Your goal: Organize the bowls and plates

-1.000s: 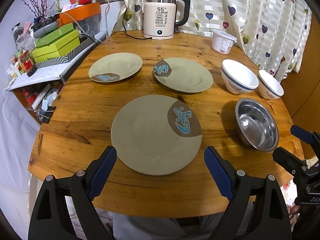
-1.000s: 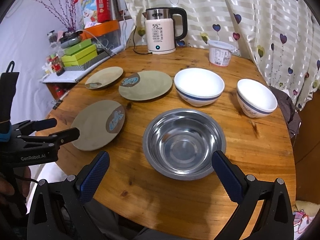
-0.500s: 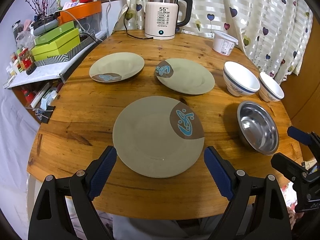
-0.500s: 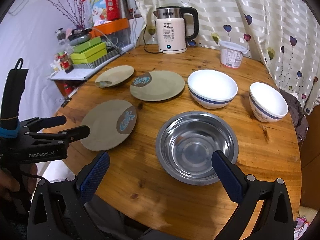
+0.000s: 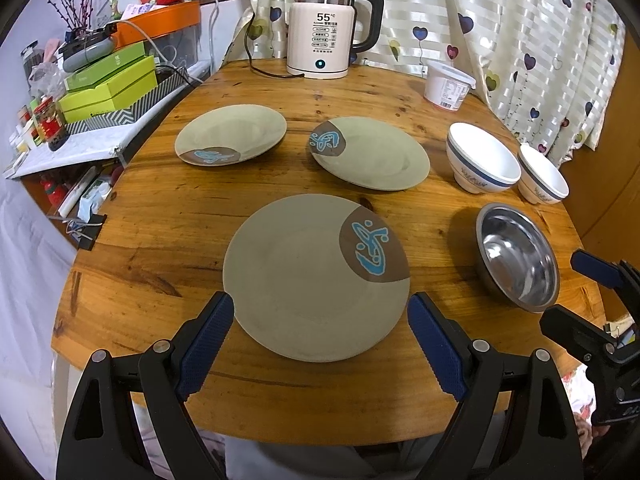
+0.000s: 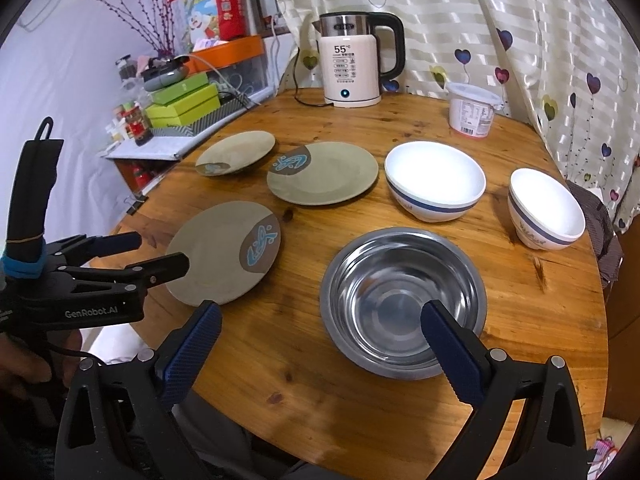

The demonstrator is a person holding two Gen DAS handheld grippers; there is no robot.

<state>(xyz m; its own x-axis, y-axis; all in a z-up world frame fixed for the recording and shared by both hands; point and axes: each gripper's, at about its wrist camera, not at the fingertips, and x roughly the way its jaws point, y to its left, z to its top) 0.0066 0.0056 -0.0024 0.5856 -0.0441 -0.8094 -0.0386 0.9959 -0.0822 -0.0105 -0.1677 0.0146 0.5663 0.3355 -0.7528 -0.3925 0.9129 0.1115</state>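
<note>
Your left hand-held gripper [image 5: 320,316]: jaws spread wide, nothing held, flanking the near edge of the nearest plate [image 5: 316,276]. Your right hand-held gripper [image 6: 320,324]: jaws likewise wide apart and empty, hovering at the near rim of the steel bowl [image 6: 404,300].

Surface [image 5: 200,240]: round, varnished wood. On it: two more plates, one far left [image 5: 230,134], one centre [image 5: 370,152]; large white bowl [image 6: 436,186] and small white bowl [image 6: 546,208] beyond the steel bowl, well apart in the right wrist view; lidded white tub [image 6: 472,110]; electric kettle [image 5: 324,28] at the far edge, display reading 55.

Room: heart-print curtain [image 6: 520,20] behind; cluttered side shelf with green boxes [image 5: 110,84] at left.
</note>
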